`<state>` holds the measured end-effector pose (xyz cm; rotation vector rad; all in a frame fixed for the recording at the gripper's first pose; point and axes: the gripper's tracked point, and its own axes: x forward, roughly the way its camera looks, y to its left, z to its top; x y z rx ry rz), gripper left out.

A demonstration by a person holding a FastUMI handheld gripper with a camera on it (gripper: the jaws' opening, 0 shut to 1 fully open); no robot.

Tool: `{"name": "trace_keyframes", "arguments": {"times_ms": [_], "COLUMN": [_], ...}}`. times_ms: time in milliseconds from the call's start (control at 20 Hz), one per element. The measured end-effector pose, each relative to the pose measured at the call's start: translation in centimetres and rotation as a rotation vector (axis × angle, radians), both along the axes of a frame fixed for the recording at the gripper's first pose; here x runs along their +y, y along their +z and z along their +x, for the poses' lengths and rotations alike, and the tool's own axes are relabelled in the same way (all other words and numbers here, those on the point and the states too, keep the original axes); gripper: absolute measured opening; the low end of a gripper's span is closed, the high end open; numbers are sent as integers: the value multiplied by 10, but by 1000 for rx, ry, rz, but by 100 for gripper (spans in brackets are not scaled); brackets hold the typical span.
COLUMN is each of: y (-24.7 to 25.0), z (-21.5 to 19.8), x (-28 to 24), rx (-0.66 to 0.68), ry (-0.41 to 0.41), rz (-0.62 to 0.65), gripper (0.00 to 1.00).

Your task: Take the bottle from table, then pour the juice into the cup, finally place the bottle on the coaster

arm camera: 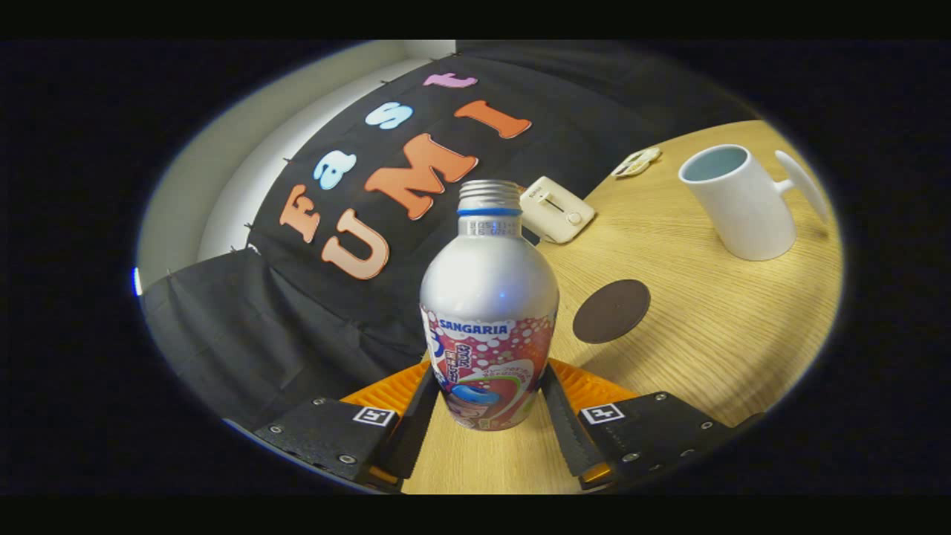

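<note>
A silver aluminium bottle [488, 297] with a colourful label and an uncapped threaded neck stands between my fingers. My gripper [488, 394] is shut on its lower body, one finger pressing each side. The whole scene leans, and the bottle leans with the gripper. A dark round coaster [611, 310] lies flat on the wooden table just beyond and to the right of the bottle. Farther right stands a white cup [735, 200] with a pale blue inside, its handle pointing away from the bottle.
A white boxy device [557, 209] sits at the table's far edge behind the bottle. A small flat object [637, 162] lies near it. The light wood table [698, 357] stretches to the right; black cloth hangs to the left.
</note>
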<state>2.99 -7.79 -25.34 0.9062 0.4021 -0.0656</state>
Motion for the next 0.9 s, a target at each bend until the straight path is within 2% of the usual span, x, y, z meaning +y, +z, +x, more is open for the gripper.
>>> {"name": "trace_keyframes", "arguments": {"times_ms": [450,900], "y": [19,27], "z": [19,21], "x": [-33,-58], "rx": [5,20], "ry": [-132,-248], "rz": [263,455], "gripper": [76,75]}}
